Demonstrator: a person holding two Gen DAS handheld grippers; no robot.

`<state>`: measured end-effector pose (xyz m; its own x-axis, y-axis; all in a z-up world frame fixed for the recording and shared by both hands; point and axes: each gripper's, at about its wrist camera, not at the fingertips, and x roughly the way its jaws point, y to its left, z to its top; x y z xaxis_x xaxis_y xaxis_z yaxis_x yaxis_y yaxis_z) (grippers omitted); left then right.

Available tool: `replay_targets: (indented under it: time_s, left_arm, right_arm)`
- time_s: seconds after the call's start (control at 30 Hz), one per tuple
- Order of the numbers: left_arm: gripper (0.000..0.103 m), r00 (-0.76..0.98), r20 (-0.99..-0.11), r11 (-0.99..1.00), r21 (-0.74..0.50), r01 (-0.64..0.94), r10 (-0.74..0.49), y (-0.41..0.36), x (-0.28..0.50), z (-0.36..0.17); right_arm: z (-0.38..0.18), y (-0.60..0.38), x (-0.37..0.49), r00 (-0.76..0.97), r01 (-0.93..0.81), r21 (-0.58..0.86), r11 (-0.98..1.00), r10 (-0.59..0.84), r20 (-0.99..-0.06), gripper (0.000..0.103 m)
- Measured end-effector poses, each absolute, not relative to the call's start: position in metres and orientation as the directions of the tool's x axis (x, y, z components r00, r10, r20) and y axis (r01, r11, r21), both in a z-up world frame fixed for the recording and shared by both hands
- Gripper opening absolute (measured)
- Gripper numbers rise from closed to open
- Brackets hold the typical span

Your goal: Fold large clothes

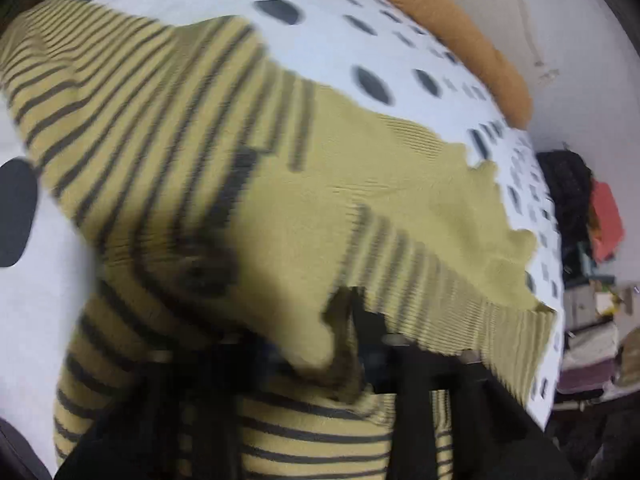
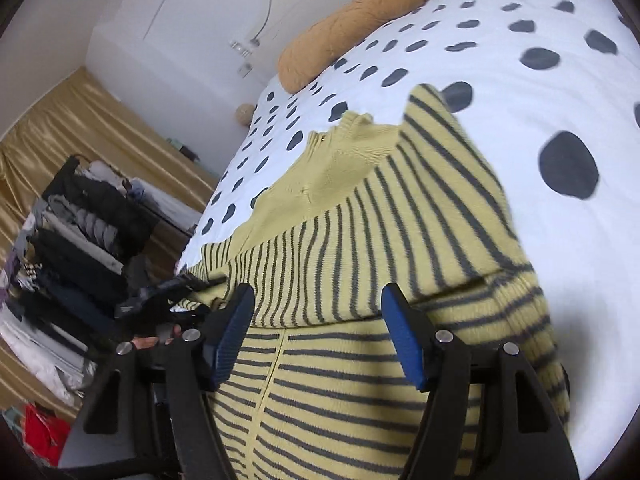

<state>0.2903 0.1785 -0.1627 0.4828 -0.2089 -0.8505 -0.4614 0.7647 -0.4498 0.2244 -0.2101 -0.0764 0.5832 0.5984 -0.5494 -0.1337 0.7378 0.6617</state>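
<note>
1. While the striped sweater (image 2: 360,240) lies spread on the dotted bedsheet (image 2: 520,92), the right gripper (image 2: 318,332) hangs just above it, its blue pads (image 2: 404,344) spread apart and pinching nothing.
2. The left gripper (image 1: 348,328) is pressed together on a fold of the sweater's near edge; the fabric bunches there.
3. The orange pillow (image 2: 348,28) lies well beyond the sweater's plain collar end.

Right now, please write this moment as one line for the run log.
stage: folding | sweater: striped, on dotted bed | left tongs: shut on sweater | right tongs: open, above sweater, holding nothing
</note>
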Motion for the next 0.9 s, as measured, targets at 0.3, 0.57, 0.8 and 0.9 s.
replay_targets:
  time_s: [0.3, 0.57, 0.8, 0.9]
  left_arm:
    - [0.01, 0.689, -0.678, 0.801, -0.548, -0.243, -0.255, 0.17, 0.291, -0.097]
    - [0.01, 0.665, -0.715, 0.814, -0.509, -0.281, -0.217, 0.187, 0.293, -0.119]
    - [0.011, 0.644, -0.725, 0.762, -0.554, -0.334, -0.245, 0.199, 0.281, -0.161]
    - [0.013, 0.656, -0.71, 0.77, -0.56, -0.305, -0.256, 0.194, 0.276, -0.165]
  right_arm:
    - [-0.073, -0.226, 0.22, 0.62, -0.125, 0.651, 0.749, 0.571, -0.538, 0.066]
    - [-0.106, -0.233, 0.234, 0.542, -0.003, 0.774, 0.633, 0.651, -0.531, 0.066]
    - [-0.14, -0.25, 0.264, 0.672, 0.102, 0.788, 0.608, 0.541, -0.505, 0.043]
    - [-0.126, -0.256, 0.251, 0.735, 0.112, 0.704, 0.701, 0.418, -0.534, 0.013]
